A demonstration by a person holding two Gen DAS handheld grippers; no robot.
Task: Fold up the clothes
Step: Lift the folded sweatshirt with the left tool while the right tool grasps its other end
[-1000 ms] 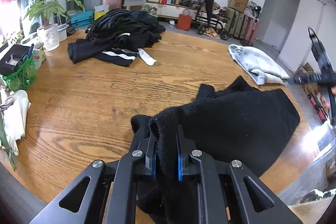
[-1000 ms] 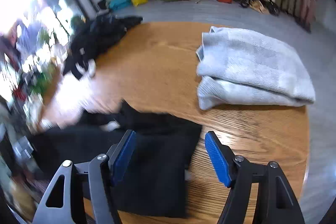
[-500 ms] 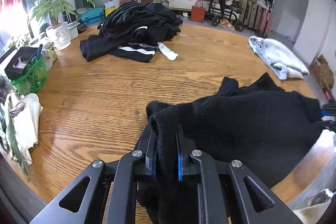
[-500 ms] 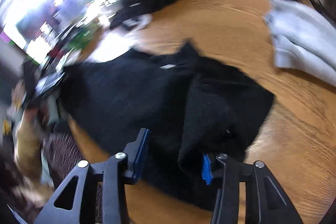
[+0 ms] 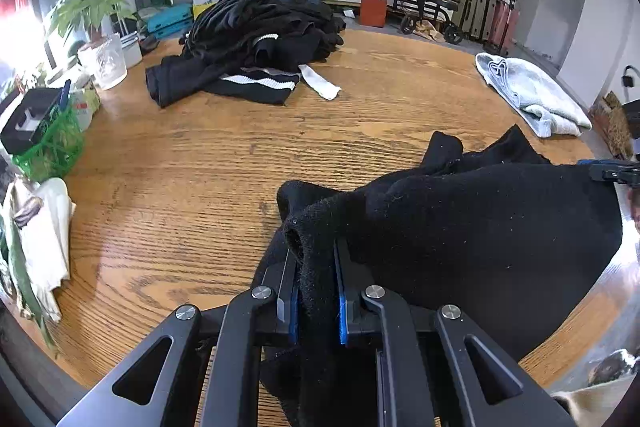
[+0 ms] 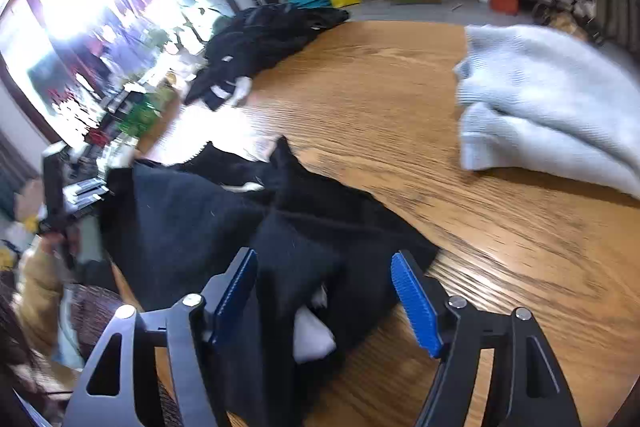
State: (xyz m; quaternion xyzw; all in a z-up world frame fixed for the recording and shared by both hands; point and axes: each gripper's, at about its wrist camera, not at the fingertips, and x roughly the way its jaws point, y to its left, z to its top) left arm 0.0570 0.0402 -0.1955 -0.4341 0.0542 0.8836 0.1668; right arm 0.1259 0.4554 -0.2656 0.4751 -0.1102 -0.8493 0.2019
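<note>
A black fleece garment [image 5: 472, 227] lies crumpled at the near edge of the round wooden table [image 5: 224, 163]. My left gripper [image 5: 316, 287] is shut on a bunched edge of it. In the right wrist view the same black garment [image 6: 288, 227] spreads under my right gripper [image 6: 324, 291], whose blue-padded jaws stand wide open around a fold of it. The right gripper's tip shows in the left wrist view [image 5: 612, 171] at the garment's far right edge. The left gripper shows dimly in the right wrist view [image 6: 56, 195].
A pile of black clothes [image 5: 260, 39] with a white sock [image 5: 320, 87] lies at the table's far side. A folded pale grey garment [image 5: 532, 95] lies at the right, also in the right wrist view [image 6: 548, 107]. A potted plant [image 5: 104, 27] and green basket [image 5: 48, 147] stand at the left.
My right gripper swung down from above the table to the black garment's right edge and stays open around a fold. My left gripper kept its hold and the garment stretched out between them.
</note>
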